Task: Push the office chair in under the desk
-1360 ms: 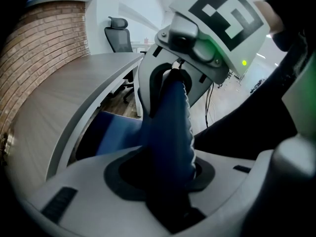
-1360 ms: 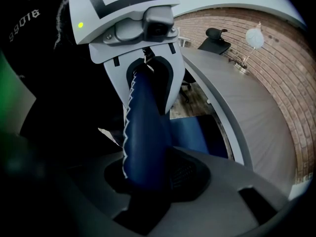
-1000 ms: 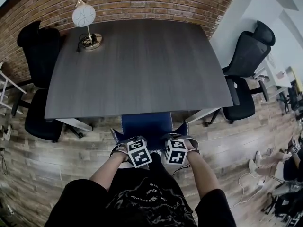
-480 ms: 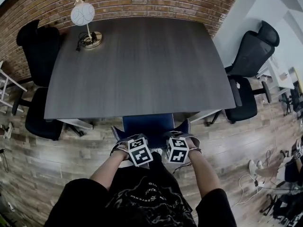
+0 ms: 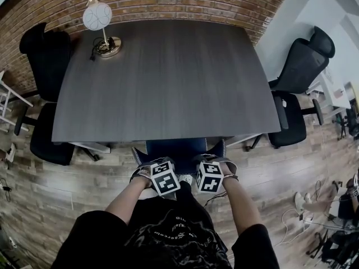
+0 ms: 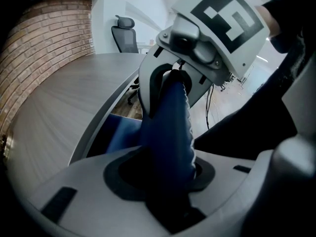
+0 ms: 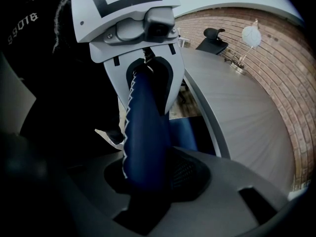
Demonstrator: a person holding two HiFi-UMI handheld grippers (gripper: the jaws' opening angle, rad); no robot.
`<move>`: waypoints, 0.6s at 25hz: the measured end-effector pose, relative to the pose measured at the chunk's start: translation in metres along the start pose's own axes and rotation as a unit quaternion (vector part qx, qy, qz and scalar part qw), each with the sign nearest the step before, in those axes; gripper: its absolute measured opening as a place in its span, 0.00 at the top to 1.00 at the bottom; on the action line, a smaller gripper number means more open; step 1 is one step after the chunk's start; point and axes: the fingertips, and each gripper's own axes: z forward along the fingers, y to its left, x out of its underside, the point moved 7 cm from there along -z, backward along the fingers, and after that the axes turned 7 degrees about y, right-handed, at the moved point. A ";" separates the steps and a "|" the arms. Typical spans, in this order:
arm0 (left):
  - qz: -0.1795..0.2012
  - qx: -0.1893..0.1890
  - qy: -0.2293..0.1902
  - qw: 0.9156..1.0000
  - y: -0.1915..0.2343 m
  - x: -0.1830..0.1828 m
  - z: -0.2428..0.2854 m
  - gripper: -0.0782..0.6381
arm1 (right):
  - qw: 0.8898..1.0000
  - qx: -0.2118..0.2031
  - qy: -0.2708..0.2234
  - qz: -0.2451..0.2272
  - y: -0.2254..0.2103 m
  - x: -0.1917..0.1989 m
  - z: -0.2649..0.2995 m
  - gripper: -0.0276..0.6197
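Note:
The blue office chair (image 5: 175,150) stands at the near edge of the dark grey desk (image 5: 162,77), its seat partly beneath the top. Both grippers clamp the top edge of its backrest side by side. My left gripper (image 5: 150,172) is shut on the backrest (image 6: 168,132), which runs up between its jaws (image 6: 163,181). The right gripper (image 5: 217,170) is shut on the same backrest (image 7: 145,137) between its jaws (image 7: 148,181). Each gripper view shows the other gripper further along the edge: the right one (image 6: 197,48), the left one (image 7: 143,58).
A white globe lamp (image 5: 98,17) stands on the desk's far left corner. One black chair (image 5: 47,55) sits at the desk's left side, another (image 5: 303,66) at its right. A brick wall runs behind. Cables (image 5: 314,217) lie on the wood floor at right.
Both grippers and the blue chair have slid a little toward the desk; slightly less of the seat shows in front of the desk edge.

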 end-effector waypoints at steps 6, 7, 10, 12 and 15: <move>0.000 0.000 -0.001 1.000 0.005 -0.002 -0.001 0.68 | 1.000 0.002 -0.001 -0.002 -0.006 0.000 -0.001 0.78; 0.000 0.000 -0.001 1.000 0.005 -0.002 -0.001 0.68 | 1.000 0.002 -0.001 -0.002 -0.006 0.000 -0.001 0.78; 0.000 0.002 0.000 1.000 0.009 -0.003 0.000 0.68 | 1.000 0.002 -0.001 -0.002 -0.010 0.000 0.000 0.78; 0.000 0.004 0.000 1.000 0.012 -0.004 -0.001 0.68 | 1.000 0.003 -0.002 -0.002 -0.013 0.001 0.000 0.78; 0.002 0.006 0.002 1.000 0.016 -0.005 -0.001 0.68 | 1.000 0.004 -0.002 -0.002 -0.017 0.001 0.000 0.78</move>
